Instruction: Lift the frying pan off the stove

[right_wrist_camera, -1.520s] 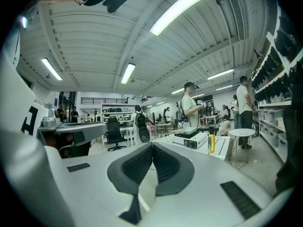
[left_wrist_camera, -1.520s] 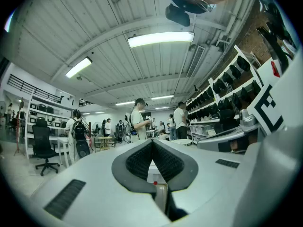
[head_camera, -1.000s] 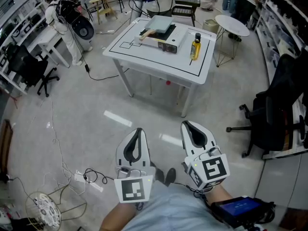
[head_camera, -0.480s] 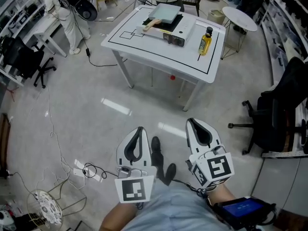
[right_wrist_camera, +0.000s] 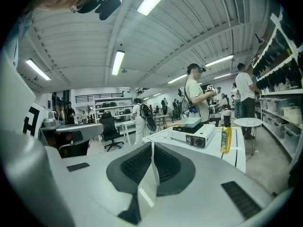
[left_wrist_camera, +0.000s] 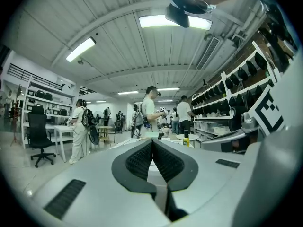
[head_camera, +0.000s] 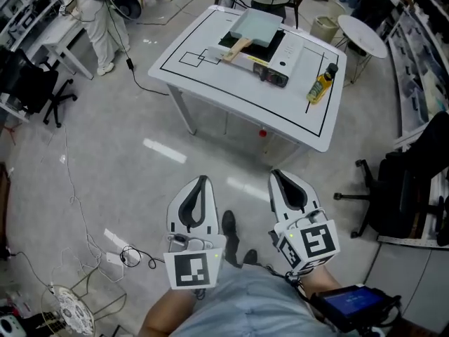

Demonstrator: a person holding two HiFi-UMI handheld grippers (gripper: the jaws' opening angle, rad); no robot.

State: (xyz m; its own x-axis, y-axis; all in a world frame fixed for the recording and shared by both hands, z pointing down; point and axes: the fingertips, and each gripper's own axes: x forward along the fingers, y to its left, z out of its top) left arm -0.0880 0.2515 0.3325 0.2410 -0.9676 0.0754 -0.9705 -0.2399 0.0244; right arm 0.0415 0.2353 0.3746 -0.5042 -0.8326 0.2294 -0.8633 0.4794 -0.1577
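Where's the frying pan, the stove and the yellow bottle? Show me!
frying pan point(head_camera: 257, 25), head view, on its pale square part.
stove point(head_camera: 290, 52), head view, on its white top beside the pan.
yellow bottle point(head_camera: 320, 86), head view, on its yellow body.

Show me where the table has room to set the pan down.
Bare: the near strip between the stove and the table edge, and the left corner by the drawn box. Crowded: the pan on the stove, the bottle beside it.

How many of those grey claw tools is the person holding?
2. The left gripper sits low in the head view, left of centre; the right gripper is beside it, to the right. Both are shut and empty. No others show.
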